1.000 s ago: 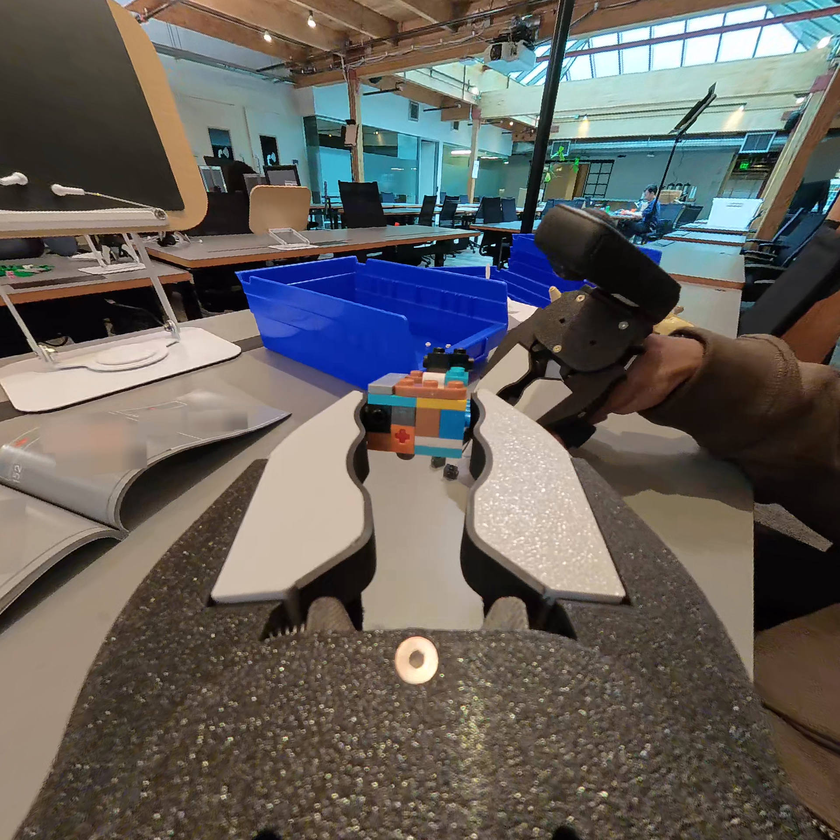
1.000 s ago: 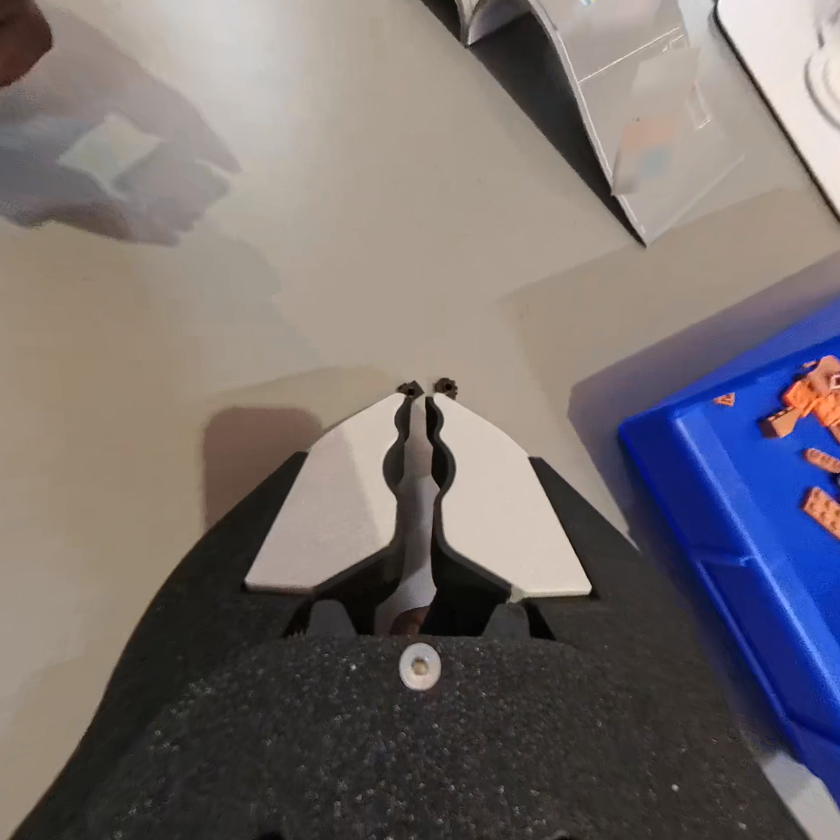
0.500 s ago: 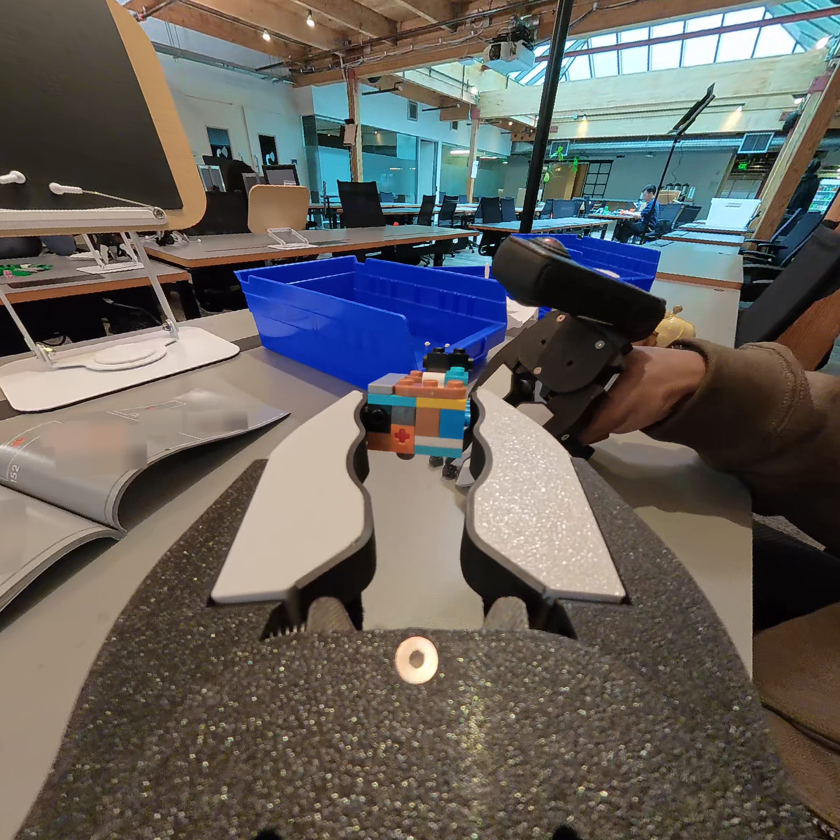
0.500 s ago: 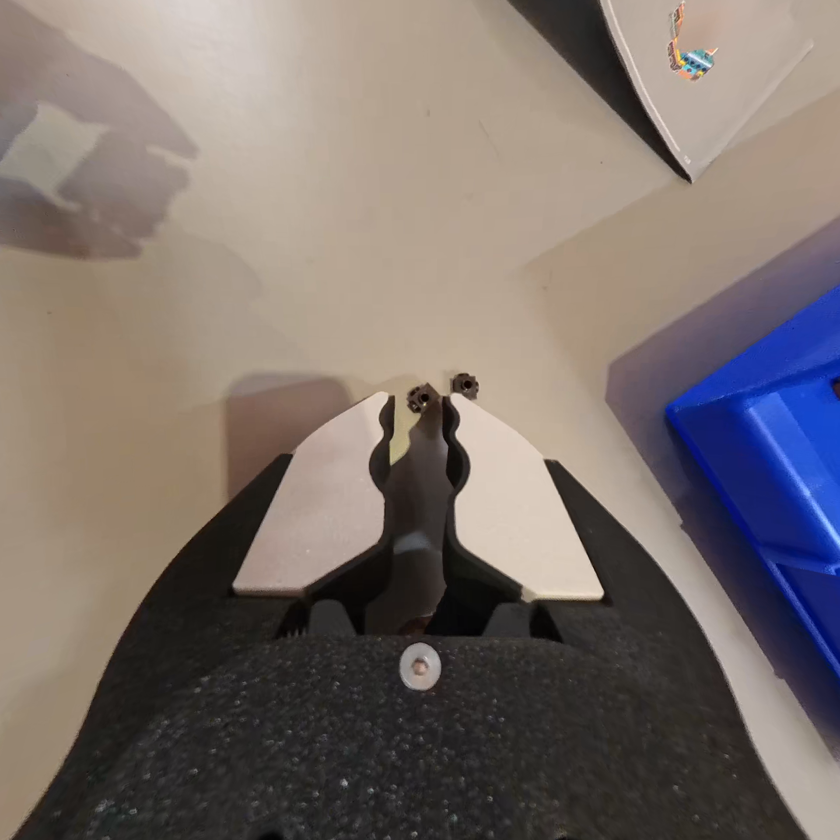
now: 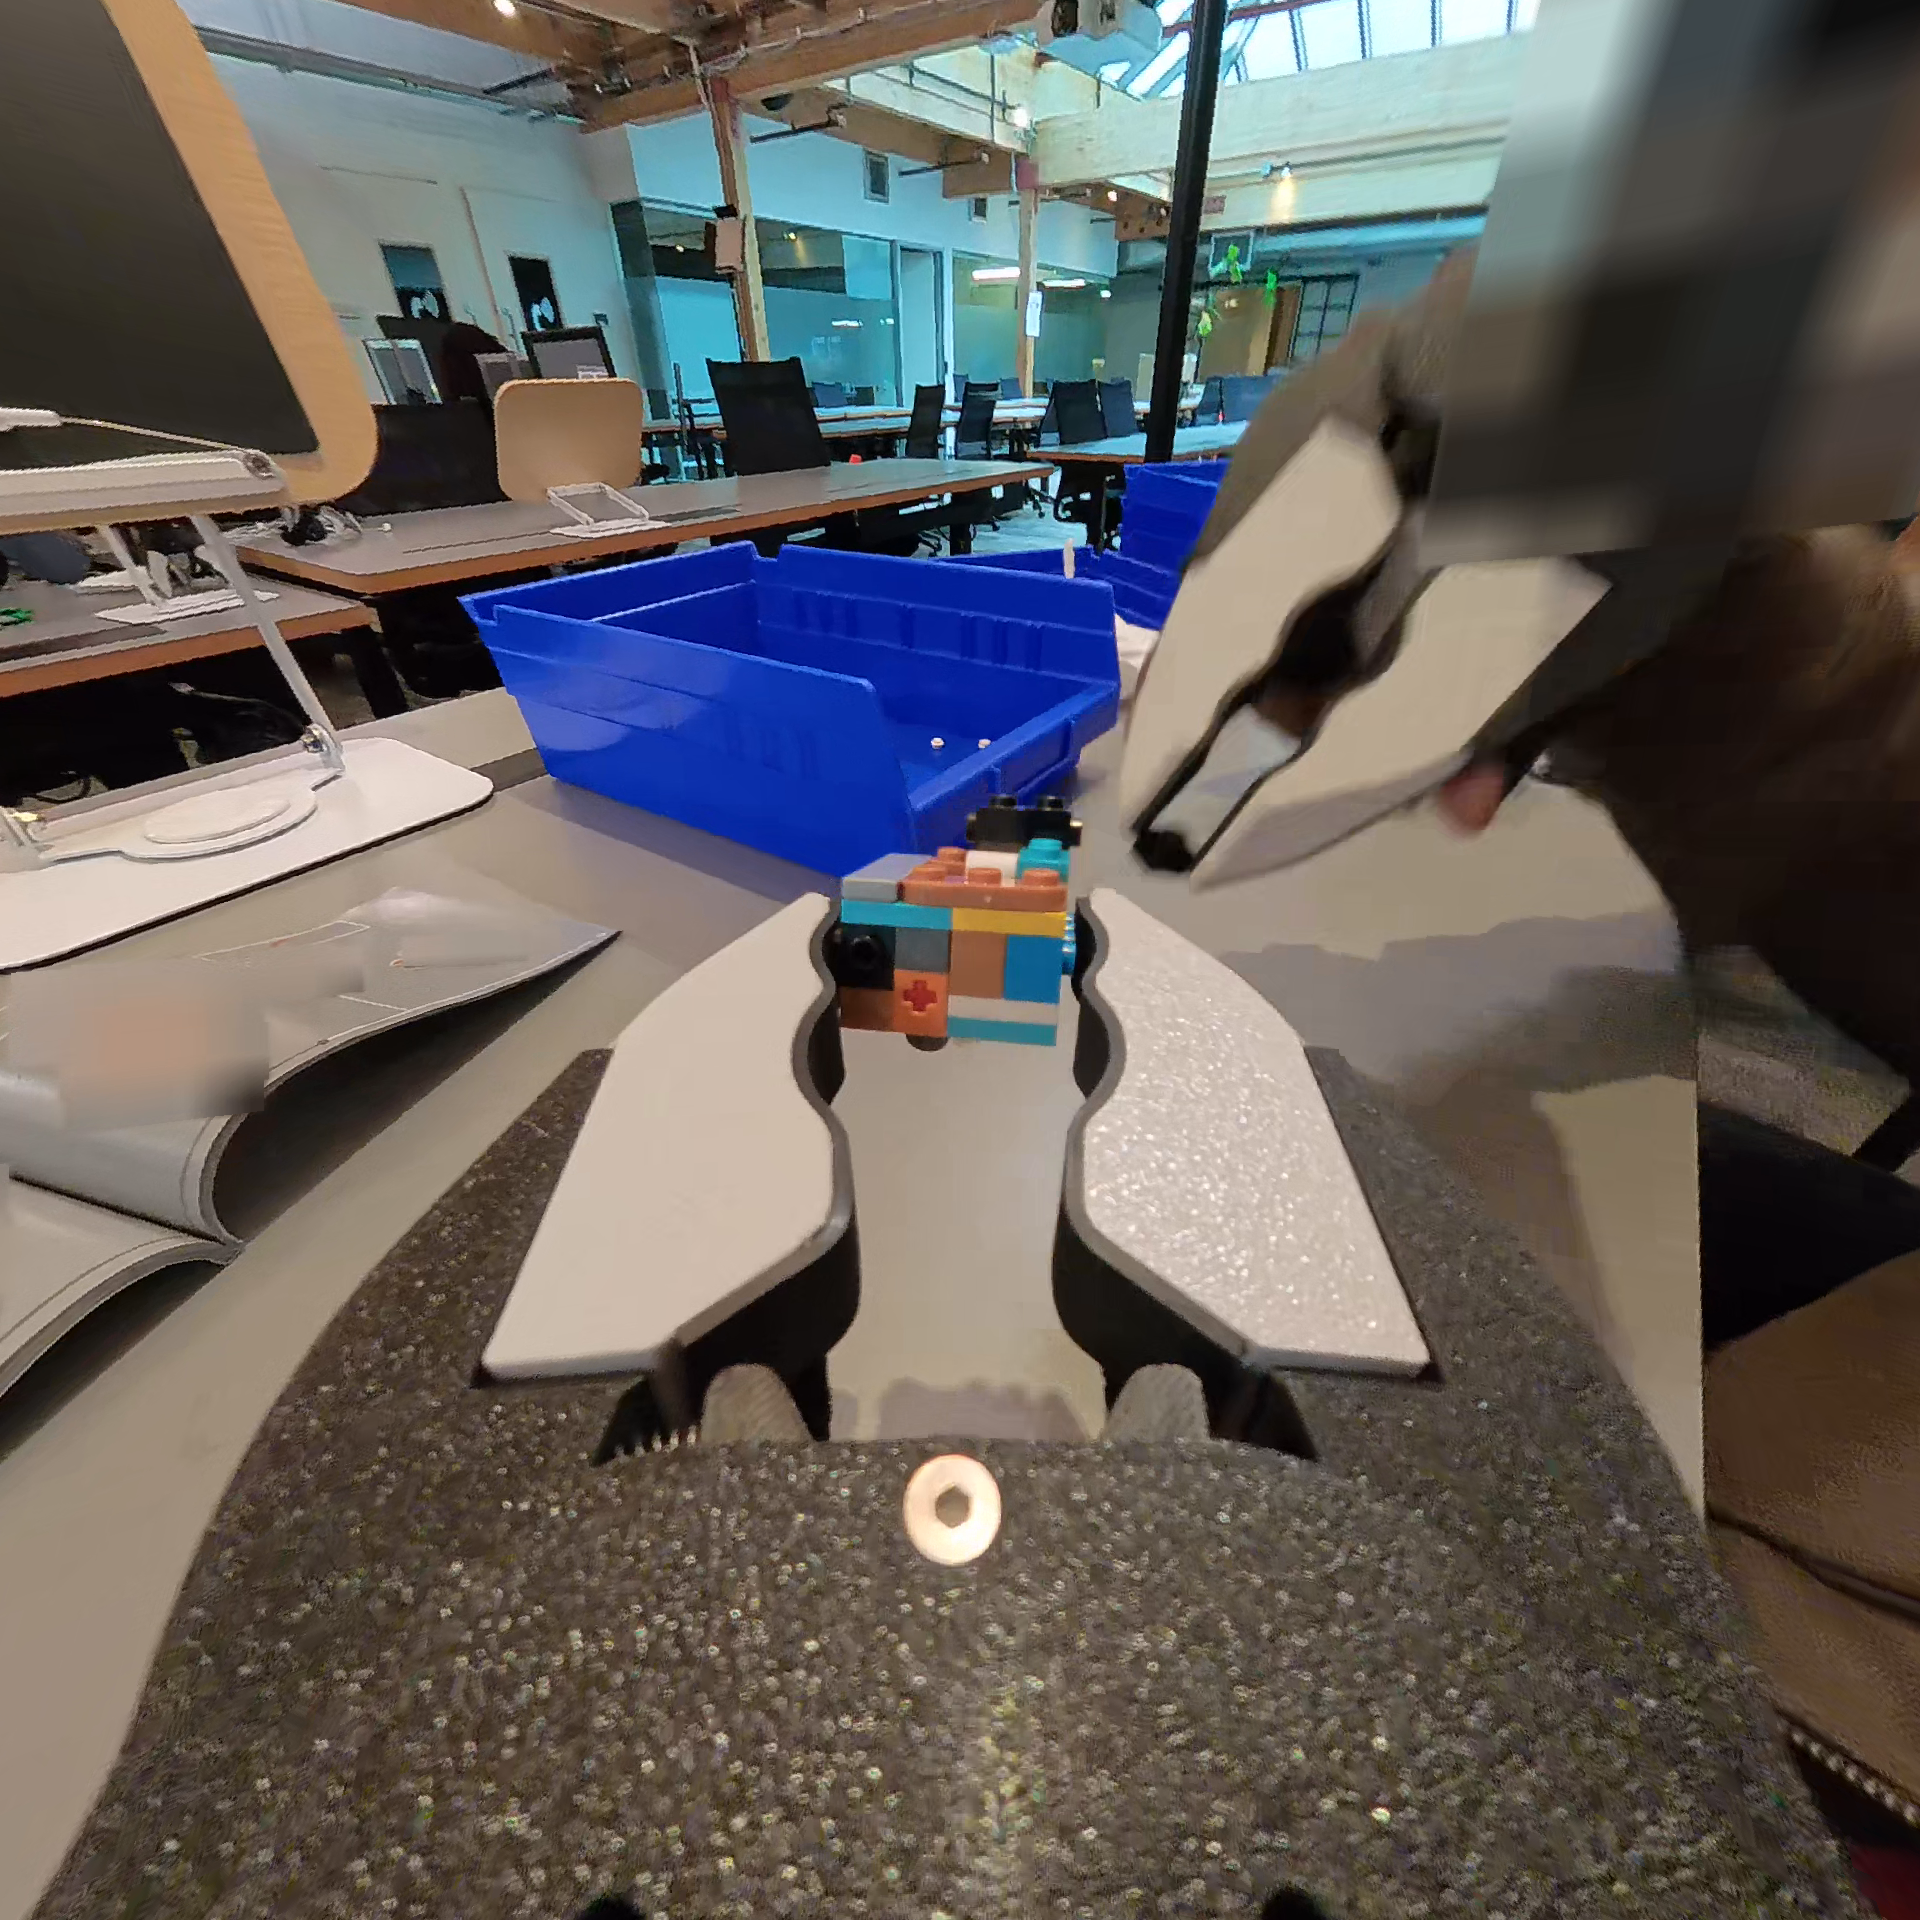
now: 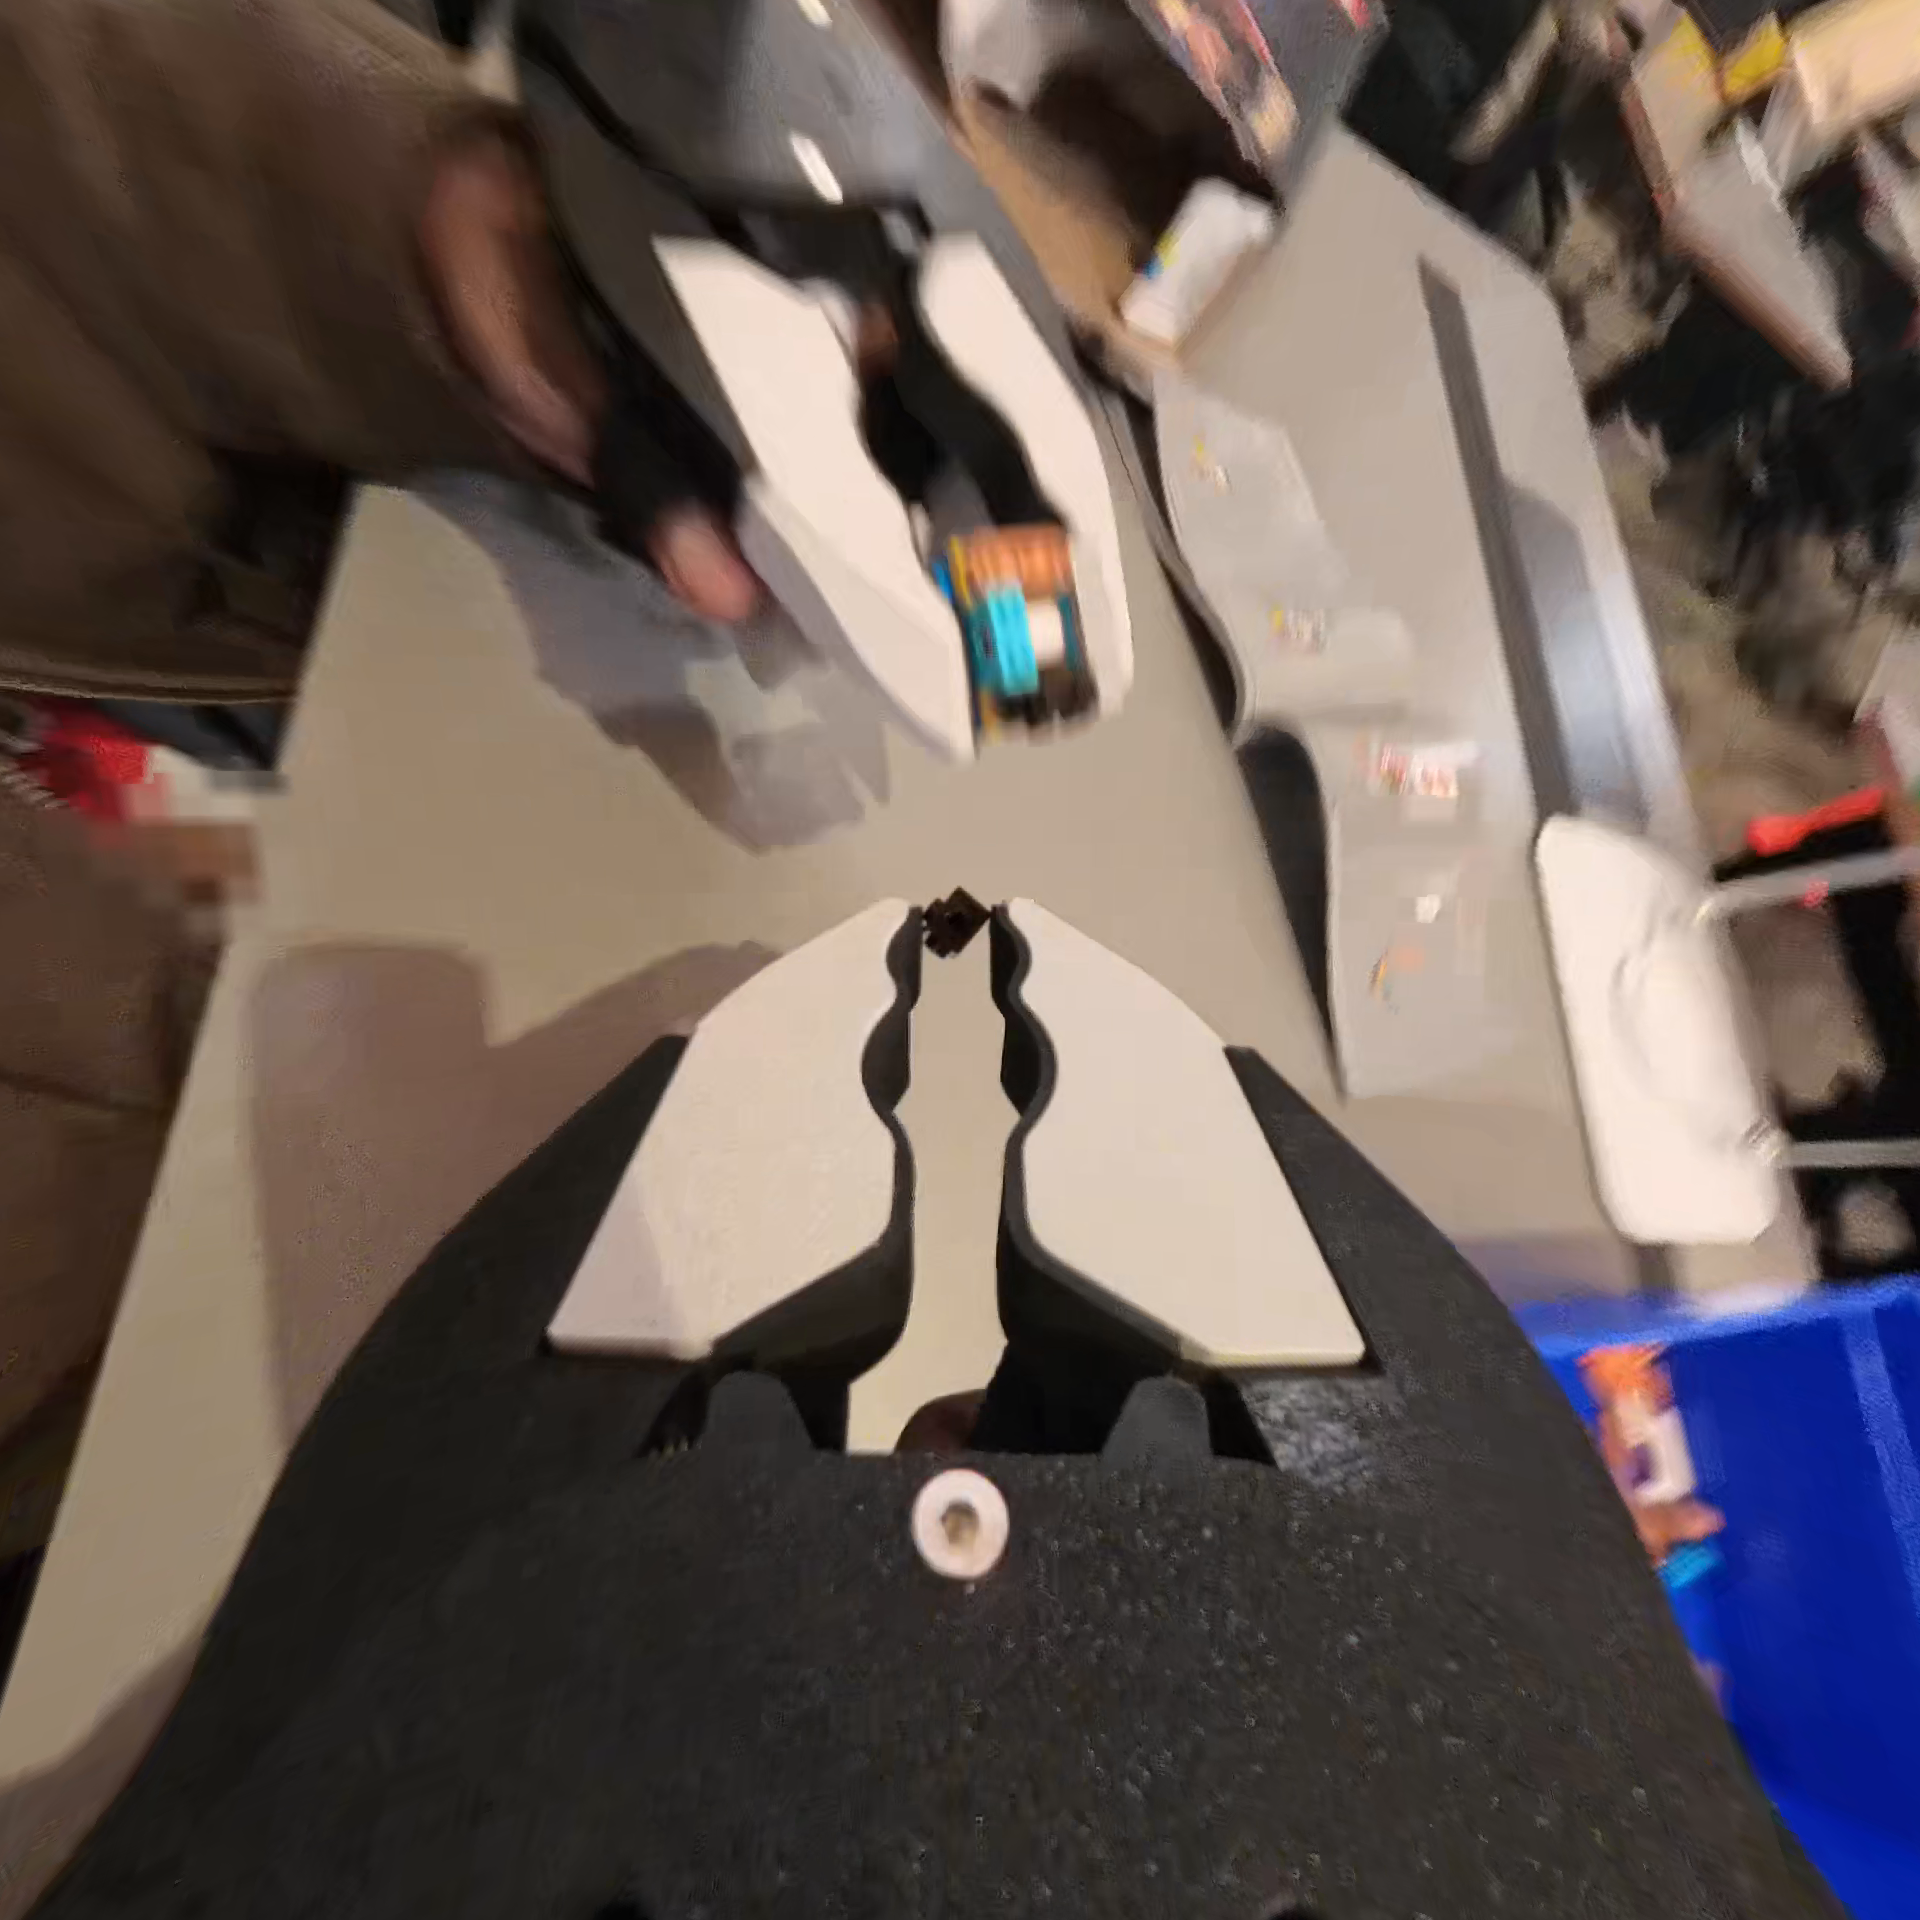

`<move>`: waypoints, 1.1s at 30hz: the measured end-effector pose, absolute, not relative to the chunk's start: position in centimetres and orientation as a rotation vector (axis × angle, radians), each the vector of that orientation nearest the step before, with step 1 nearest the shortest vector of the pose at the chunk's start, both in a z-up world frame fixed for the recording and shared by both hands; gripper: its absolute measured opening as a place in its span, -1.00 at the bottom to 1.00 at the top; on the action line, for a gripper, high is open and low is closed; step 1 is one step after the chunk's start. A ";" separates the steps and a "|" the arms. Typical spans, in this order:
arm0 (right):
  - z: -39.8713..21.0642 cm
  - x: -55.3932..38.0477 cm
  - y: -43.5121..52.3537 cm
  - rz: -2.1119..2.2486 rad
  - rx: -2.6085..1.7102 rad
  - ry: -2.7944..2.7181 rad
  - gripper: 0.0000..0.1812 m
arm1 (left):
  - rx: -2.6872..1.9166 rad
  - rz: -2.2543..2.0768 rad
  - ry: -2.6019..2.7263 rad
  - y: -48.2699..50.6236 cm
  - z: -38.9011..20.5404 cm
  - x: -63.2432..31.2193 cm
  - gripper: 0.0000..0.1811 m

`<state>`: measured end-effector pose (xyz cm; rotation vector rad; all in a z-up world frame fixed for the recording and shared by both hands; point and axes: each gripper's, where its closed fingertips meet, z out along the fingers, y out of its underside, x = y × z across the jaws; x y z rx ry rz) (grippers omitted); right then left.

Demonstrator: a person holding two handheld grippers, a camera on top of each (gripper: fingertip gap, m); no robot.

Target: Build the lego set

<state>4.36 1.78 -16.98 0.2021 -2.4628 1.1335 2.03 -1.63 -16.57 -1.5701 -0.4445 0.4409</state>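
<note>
My left gripper point(image 5: 954, 940) is shut on a small multicoloured lego build point(image 5: 956, 951) of teal, orange, yellow and black bricks and holds it above the grey table. My right gripper point(image 6: 956, 920) is shut on a tiny dark brown lego piece point(image 6: 954, 923) at its fingertips. In the left wrist view the right gripper point(image 5: 1179, 847) hangs in the air just right of and above the build, tips pointing down-left. In the blurred right wrist view the left gripper point(image 6: 1023, 665) with the build point(image 6: 1023, 634) is ahead and above.
A blue bin point(image 5: 810, 686) stands behind the build; it also shows in the right wrist view point(image 6: 1714, 1475) at lower right with loose pieces. An open instruction booklet point(image 5: 260, 1029) lies at left. A white tablet stand point(image 5: 239, 810) is at far left. A sleeved arm point(image 5: 1787, 790) is at right.
My right gripper closed on one of the two small dark pieces on the table, lifted it and swung up towards the build. The left gripper kept hold of the build.
</note>
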 end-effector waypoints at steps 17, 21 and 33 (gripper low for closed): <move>-15.8 5.9 -1.9 0.569 0.762 -2.742 -0.87 | -1.676 0.435 -0.367 -0.1 -17.9 3.2 -0.54; -16.3 6.0 -1.8 0.544 0.782 -2.768 -0.87 | -1.698 0.444 -0.368 -0.1 -18.3 3.2 -0.54; -16.9 5.8 -1.6 0.525 0.802 -2.785 -0.87 | -1.738 0.468 -0.371 -0.1 -18.8 3.1 -0.54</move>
